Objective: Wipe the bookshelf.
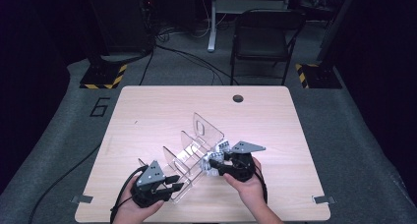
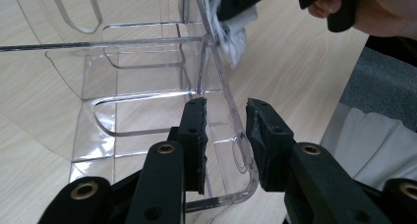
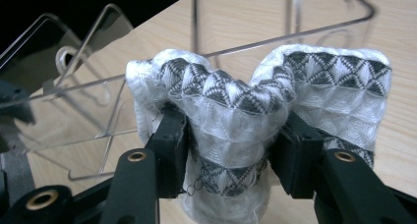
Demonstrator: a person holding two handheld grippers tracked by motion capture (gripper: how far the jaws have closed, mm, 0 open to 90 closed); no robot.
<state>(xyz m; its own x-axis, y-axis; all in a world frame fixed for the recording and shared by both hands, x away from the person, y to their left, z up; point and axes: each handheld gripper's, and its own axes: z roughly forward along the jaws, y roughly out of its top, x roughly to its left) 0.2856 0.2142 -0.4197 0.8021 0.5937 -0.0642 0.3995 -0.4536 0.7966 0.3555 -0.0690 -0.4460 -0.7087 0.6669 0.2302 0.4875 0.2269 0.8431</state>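
Clear rack (image 1: pixel 194 148) stands on the table (image 1: pixel 147 111) near its front edge. Left gripper (image 1: pixel 169 184) is clamped on the rack's near end wall. Right gripper (image 1: pixel 212 164) holds a bunched patterned cloth (image 3: pixel 246 101), jaws pressed into it, against the rack's right side.

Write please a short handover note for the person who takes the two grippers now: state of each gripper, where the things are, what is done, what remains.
Left gripper: jaws stand on either side of the near wall of the clear acrylic organizer; whether the pads press on it I cannot tell.
Right gripper: shut on a bunched white cloth with a grey pattern, held against the organizer's right side.
The organizer stands on the wooden table, between the two hands.
Done: cloth picked up and brought to the organizer.
Left, probably: wiping the walls and dividers; how much is already wiped cannot be told.
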